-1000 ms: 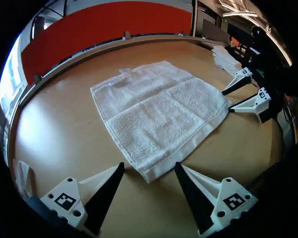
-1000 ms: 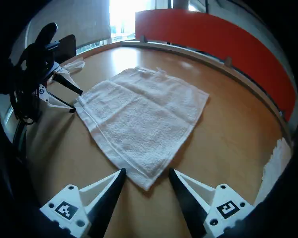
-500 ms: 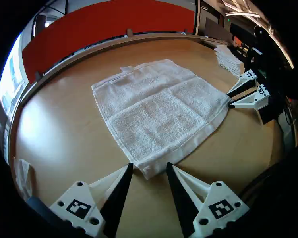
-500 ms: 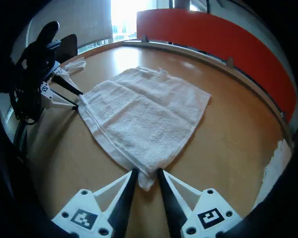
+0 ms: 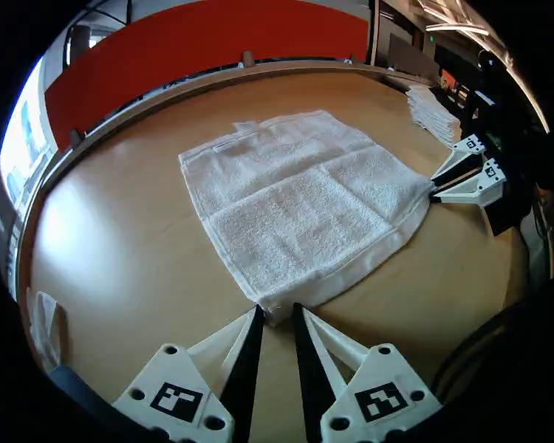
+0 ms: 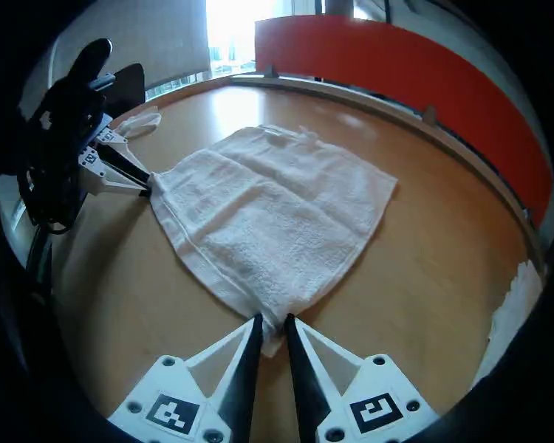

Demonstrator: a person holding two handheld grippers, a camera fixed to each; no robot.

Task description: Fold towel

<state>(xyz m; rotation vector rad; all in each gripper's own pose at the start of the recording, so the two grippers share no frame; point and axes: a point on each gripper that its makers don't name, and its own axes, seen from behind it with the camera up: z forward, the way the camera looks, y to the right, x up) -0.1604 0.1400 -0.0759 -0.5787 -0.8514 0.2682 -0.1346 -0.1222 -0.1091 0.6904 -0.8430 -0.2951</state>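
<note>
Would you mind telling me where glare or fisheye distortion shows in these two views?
Right gripper view: the window is blown out and casts a bright sheen on the table beyond the towel. Left gripper view: a paler glare patch lies on the table's left side, and its far edge bows from the fisheye.

The white terry towel lies spread flat on the wooden tabletop. Its near corner is slightly bunched. A hemmed band runs along its edge.

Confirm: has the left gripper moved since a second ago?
Yes. The left gripper has closed inward onto the near corner of the towel, lying flat on the table.
</note>
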